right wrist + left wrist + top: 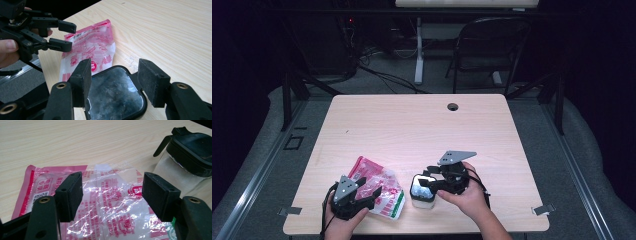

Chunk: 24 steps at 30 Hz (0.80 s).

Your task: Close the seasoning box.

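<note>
Light wooden table [422, 125]. Red-and-clear plastic packet [382, 187] lies flat near front edge, left of centre. Left gripper [362, 192] hovers over packet, jaws apart, gripping nothing. Just right of packet, clear container with black lid [422, 190]. Right gripper [429, 181] above lid, jaws apart, nothing clamped.

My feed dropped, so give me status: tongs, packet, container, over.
Left tongs open above red-and-clear plastic packet. Right tongs open over clear container with black lid. Packet flat on table, container beside it. Nothing in the way.
</note>
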Motion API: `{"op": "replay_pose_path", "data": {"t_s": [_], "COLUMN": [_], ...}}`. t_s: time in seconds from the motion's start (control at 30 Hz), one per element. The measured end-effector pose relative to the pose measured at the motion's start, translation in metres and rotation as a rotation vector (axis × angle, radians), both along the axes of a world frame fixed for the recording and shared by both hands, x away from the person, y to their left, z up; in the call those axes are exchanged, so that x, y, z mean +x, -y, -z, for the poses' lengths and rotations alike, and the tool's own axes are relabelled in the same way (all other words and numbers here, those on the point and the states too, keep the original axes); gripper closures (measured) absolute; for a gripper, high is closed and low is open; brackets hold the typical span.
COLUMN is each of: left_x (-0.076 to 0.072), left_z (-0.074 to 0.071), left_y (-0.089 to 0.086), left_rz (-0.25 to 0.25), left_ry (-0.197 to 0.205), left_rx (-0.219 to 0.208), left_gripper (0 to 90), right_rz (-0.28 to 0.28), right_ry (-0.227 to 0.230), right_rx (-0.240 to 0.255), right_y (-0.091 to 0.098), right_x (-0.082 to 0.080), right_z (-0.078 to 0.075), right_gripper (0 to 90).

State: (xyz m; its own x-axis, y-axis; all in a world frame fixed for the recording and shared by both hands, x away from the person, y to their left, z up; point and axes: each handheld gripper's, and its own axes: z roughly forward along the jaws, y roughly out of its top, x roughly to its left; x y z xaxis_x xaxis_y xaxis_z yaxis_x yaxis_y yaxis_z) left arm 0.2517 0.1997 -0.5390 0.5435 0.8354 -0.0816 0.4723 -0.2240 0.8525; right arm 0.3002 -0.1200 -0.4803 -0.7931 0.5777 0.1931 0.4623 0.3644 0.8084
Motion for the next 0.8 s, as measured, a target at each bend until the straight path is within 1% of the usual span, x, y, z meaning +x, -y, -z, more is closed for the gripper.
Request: {"op": "replay_pose_path", "data": {"t_s": [0.33,0.43,0.5,0.6,0.63,0.73,0.8], "left_x": [0.005,0.007,0.008,0.011,0.012,0.013,0.015], "left_z": [0.001,0.002,0.002,0.004,0.004,0.004,0.005], "left_y": [-0.010,-0.015,-0.018,-0.022,-0.024,-0.027,-0.030], "left_rz": [-0.025,-0.037,-0.050,-0.063,-0.062,-0.074,-0.080], "left_ry": [-0.009,-0.011,-0.016,-0.021,-0.026,-0.028,-0.030], "left_rx": [-0.011,-0.014,-0.015,-0.027,-0.021,-0.040,-0.043], "left_gripper": [34.0,34.3,34.3,34.7,34.7,35.0,35.0], "right_rz": [0.048,0.076,0.097,0.123,0.128,0.160,0.175], "right_ry": [-0.008,-0.006,-0.011,-0.012,-0.014,-0.019,-0.024], "right_rx": [-0.004,-0.005,0.008,0.015,0.013,0.025,0.029], "right_y": [0.010,0.016,0.020,0.027,0.029,0.035,0.038], "right_x": [0.006,0.009,0.010,0.013,0.014,0.016,0.018], "right_z": [0.001,0.002,0.003,0.003,0.003,0.004,0.005], "right_gripper": [44.7,44.7,44.7,44.8,44.8,44.7,44.8]}}
